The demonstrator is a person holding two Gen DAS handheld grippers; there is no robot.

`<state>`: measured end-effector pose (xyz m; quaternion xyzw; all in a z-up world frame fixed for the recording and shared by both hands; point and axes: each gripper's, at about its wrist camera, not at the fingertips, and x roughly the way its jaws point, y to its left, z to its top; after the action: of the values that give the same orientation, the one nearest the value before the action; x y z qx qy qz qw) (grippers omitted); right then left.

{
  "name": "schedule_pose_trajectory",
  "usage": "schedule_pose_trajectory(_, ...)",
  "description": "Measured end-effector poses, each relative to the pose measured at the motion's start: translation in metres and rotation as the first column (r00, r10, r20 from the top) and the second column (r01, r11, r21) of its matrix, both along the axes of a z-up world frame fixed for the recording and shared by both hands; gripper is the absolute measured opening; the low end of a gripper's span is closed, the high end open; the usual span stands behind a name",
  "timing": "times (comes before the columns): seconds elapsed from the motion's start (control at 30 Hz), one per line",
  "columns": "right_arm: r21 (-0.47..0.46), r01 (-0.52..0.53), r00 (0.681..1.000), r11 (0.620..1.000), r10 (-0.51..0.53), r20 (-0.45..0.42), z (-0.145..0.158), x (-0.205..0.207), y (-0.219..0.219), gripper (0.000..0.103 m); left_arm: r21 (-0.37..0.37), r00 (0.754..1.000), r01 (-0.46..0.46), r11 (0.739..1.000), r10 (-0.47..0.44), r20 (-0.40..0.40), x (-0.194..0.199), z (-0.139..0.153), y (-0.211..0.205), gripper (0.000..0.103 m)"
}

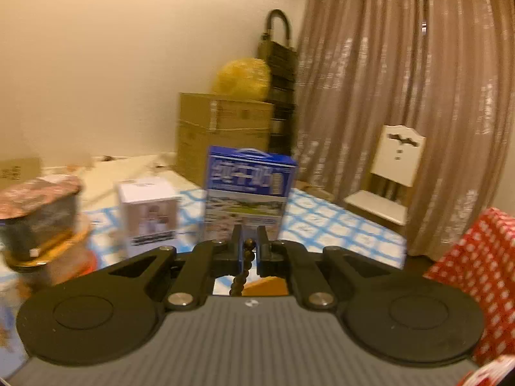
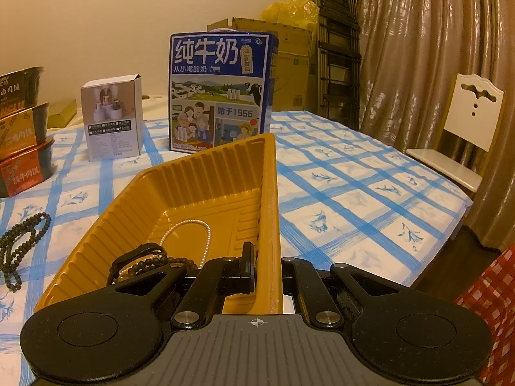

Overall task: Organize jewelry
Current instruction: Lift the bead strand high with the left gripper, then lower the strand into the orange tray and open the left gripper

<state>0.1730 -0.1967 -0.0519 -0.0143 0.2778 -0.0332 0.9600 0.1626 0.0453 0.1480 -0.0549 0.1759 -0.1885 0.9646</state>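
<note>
The left gripper [image 1: 248, 245] is pinched nearly closed on a dark brown bead strand [image 1: 242, 268], which hangs straight down between the jaws and passes out of sight below the gripper body; the left view is motion-blurred, so how much strand hangs below cannot be told. The right gripper [image 2: 266, 268] clamps the right wall of the yellow ribbed plastic tray [image 2: 193, 177], one jaw inside and one outside the rim, holding the tray tipped up at its near side on the blue-checked tablecloth [image 2: 354, 199]. In the tray lie a white pearl necklace [image 2: 193, 228] and, at its near end, a black band [image 2: 138, 254] with a coil of dark beads [image 2: 161, 262]; another dark bead necklace [image 2: 22, 241] lies on the cloth left of the tray, well apart from it. The step in hand looks like carrying the held strand over to the tray. To do it well, the right hand should hold the tray steady and level so its contents do not slide, while the left brings the strand above a bare part of the tray floor, lowers until the hanging end coils on the plastic, and only then opens. Letting go from high up risks the beads bouncing over the low wall or tangling with the pearls. The blue milk carton [image 2: 222, 93] and the small white box [image 2: 112, 119] stand behind the tray, clear of the path.
</note>
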Motion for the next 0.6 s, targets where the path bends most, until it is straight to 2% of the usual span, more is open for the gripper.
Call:
schedule_pose_trajectory(0.27,-0.003,-0.003,1.0,1.0,0.003,0.001,0.0,0.0,0.001,0.005,-0.073,0.986,0.165,0.984,-0.166,-0.017,0.028,-0.014,-0.06,0.006)
schedule_pose_trajectory(0.4,-0.005,-0.007,1.0,1.0,0.007,0.001,0.001,0.001,0.001,0.005,-0.114,0.97,0.226,0.968,-0.234,-0.069,0.04,-0.03,-0.087,0.006)
schedule_pose_trajectory(0.6,-0.007,-0.011,1.0,1.0,0.011,0.001,0.001,-0.001,0.0,0.005,-0.173,0.946,0.243,0.954,-0.273,-0.173,0.06,-0.066,-0.111,0.006)
